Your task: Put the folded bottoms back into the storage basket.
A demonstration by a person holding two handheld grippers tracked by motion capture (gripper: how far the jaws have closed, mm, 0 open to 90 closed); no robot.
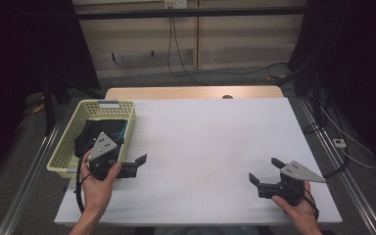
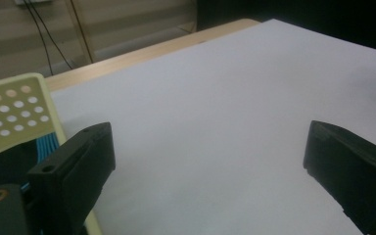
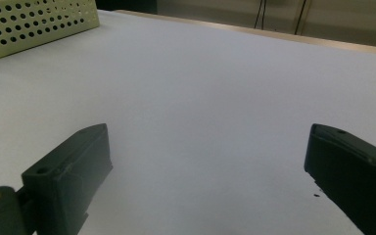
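Both hand-held grippers you held gaped empty: left hand-held gripper (image 1: 136,164) beside the yellow basket (image 1: 69,132) (dark cloth (image 1: 90,133) inside), right hand-held gripper (image 1: 264,171) over the white table (image 1: 210,142).

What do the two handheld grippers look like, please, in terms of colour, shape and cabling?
Both the left gripper and the right gripper are black, with two blocky jaws and a grey three-cornered plate on top. A black cable loops from the left one. The forearms show no sleeves.

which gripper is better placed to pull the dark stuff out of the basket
Left, probably. The left gripper is open beside the basket holding the dark cloth; the right gripper is across the table.
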